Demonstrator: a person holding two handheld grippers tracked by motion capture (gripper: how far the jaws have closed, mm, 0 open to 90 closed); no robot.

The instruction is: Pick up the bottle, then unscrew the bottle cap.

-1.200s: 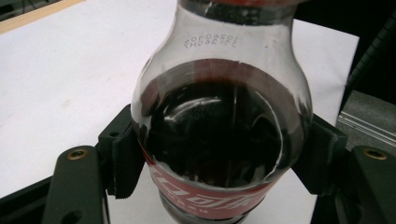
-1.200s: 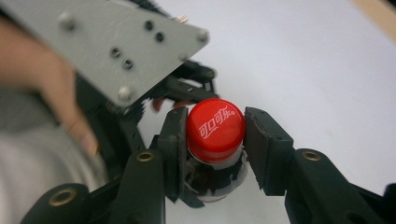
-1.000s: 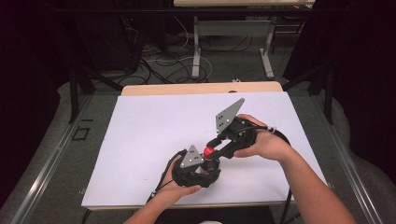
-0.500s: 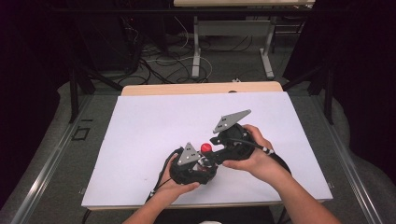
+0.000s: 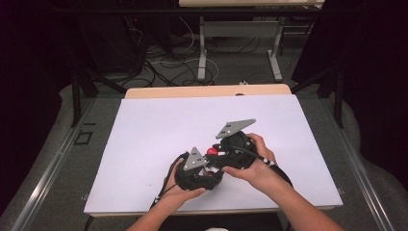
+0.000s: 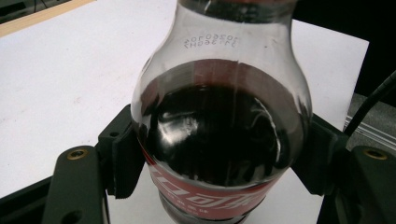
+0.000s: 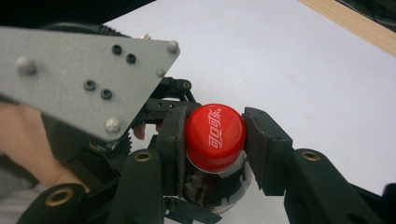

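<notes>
A small cola bottle (image 6: 219,116) with dark drink and a red label stands upright on the white table (image 5: 144,125). My left gripper (image 6: 219,163) is shut on its body, one ribbed pad (image 6: 123,158) pressing each side. The bottle's red cap (image 7: 215,137) sits between the jaws of my right gripper (image 7: 212,142), which is shut on it from above. In the high view both grippers meet at the cap (image 5: 211,152) near the table's front middle, with the left gripper (image 5: 195,169) below and left of the right gripper (image 5: 232,148).
The left gripper's grey plate (image 7: 84,74) and the hand holding it lie close beside the right jaws. A wooden strip (image 5: 207,90) runs along the table's far edge. Beyond it are table legs (image 5: 202,48) and cables on the floor.
My right gripper has moved left and nearer the person, closing in over the bottle's cap, and its grey plate has tilted flatter. The left gripper and bottle have barely shifted.
</notes>
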